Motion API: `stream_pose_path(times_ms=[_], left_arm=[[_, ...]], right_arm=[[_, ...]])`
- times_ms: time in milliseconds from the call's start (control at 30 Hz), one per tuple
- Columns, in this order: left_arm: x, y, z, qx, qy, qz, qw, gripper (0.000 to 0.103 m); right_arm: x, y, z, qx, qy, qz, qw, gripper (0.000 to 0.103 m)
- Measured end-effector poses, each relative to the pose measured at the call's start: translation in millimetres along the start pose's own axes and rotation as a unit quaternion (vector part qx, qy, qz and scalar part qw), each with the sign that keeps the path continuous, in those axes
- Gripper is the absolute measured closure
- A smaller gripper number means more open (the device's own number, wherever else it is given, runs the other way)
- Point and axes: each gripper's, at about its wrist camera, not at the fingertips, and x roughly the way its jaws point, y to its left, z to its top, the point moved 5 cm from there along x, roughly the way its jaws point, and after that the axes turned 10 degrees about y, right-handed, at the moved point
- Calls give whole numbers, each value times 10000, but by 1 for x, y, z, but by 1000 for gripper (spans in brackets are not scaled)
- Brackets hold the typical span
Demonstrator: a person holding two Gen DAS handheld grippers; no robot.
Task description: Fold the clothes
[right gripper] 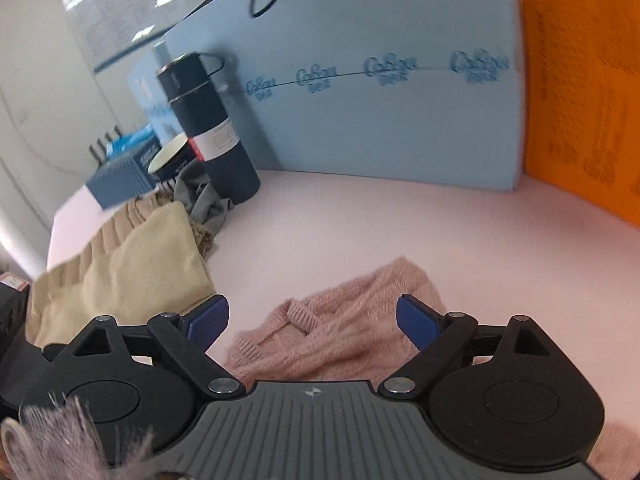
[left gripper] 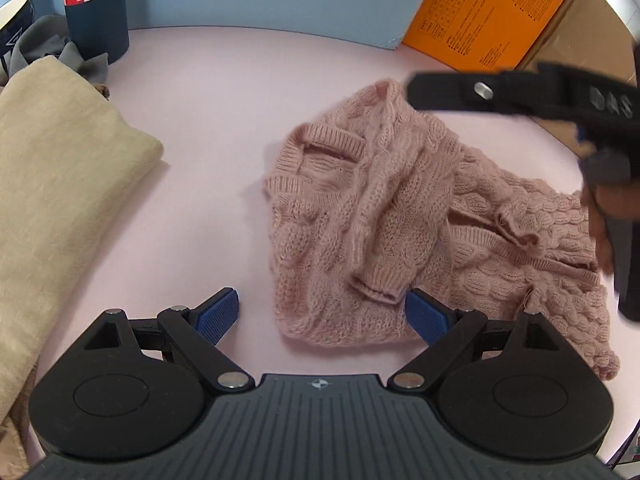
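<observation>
Pink knit sweater (left gripper: 384,216) lies crumpled on pink table (left gripper: 224,92), right of beige cloth pile (left gripper: 60,168). Long axis runs from neckline nr the pile away to its right. Left gripper (left gripper: 322,312) spread wide, empty, over sweater's near edge. Right gripper (right gripper: 312,320) also released, above sweater.

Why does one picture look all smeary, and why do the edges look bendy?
Right wrist view: motion blur smears the pink sweater and the blue board's lettering. Left wrist view: sharp on the sweater, though the right tool crossing it is blurred. Both views: the fisheye lens curves the edges.
</observation>
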Motion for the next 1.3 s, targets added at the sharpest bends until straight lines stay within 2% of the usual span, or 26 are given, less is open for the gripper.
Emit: stream_pose_path(times_ms=[67, 200, 267, 367, 433, 533, 667, 733, 767, 800, 833, 867, 900, 933, 967, 1000, 1067, 1167, 1300], left_arm=[[1, -2, -1, 17, -4, 13, 10000, 12], [2, -2, -1, -87, 2, 41, 10000, 12], [2, -1, -1, -173, -1, 47, 9998, 12], [1, -1, 0, -273, -11, 111, 9996, 12], [2, -1, 1, -331, -13, 172, 9993, 10], [4, -5, 2, -367, -1, 308, 9989, 8], [8, -11, 3, -380, -14, 551, 9978, 5], [10, -14, 2, -360, -63, 704, 9968, 6], [10, -16, 1, -338, -112, 798, 9962, 10], [9, -18, 0, -302, -177, 893, 9954, 15], [8, -20, -1, -248, -255, 948, 9949, 25], [6, -22, -3, -226, -313, 924, 9950, 41], [4, -25, -4, -232, -353, 862, 9954, 50], [2, -27, -5, -239, -393, 800, 9957, 66], [1, -29, -6, -245, -433, 738, 9960, 74], [-1, -32, -7, -257, -474, 743, 9958, 75], [-4, -37, -7, -266, -557, 820, 9947, 85], [-19, -49, -9, -113, -761, 801, 9938, 87], [-52, -80, -15, 469, -1249, 786, 9879, 87]], right_arm=[[11, -2, 16, -644, 347, -297, 9969, 12], [30, -27, 37, -1532, 1353, -110, 9788, 12], [35, -38, 42, -2147, 1716, 6, 9615, 12], [41, -44, 50, -3025, 2021, -106, 9314, 12], [45, -35, 52, -3746, 2156, -69, 9017, 12], [57, -10, 52, -4895, 2472, 31, 8363, 12], [85, 15, 41, -5774, 3206, 285, 7503, 13], [97, 19, 37, -5843, 3416, 368, 7352, 13], [103, 21, 36, -5873, 3518, 410, 7278, 13], [109, 23, 34, -5901, 3620, 451, 7202, 18], [116, 21, 31, -5731, 3852, 461, 7218, 39], [115, 22, 31, -5664, 3928, 528, 7226, 47], [114, 22, 30, -5602, 3996, 598, 7231, 54], [109, 23, 30, -5591, 4007, 676, 7227, 77], [103, 24, 30, -5582, 4015, 754, 7222, 82], [97, 23, 31, -5593, 3886, 722, 7287, 82], [84, 20, 34, -5612, 3614, 648, 7418, 84], [45, 8, 30, -5572, 3196, 527, 7646, 84], [-8, -7, 25, -5496, 2626, 363, 7923, 84]])
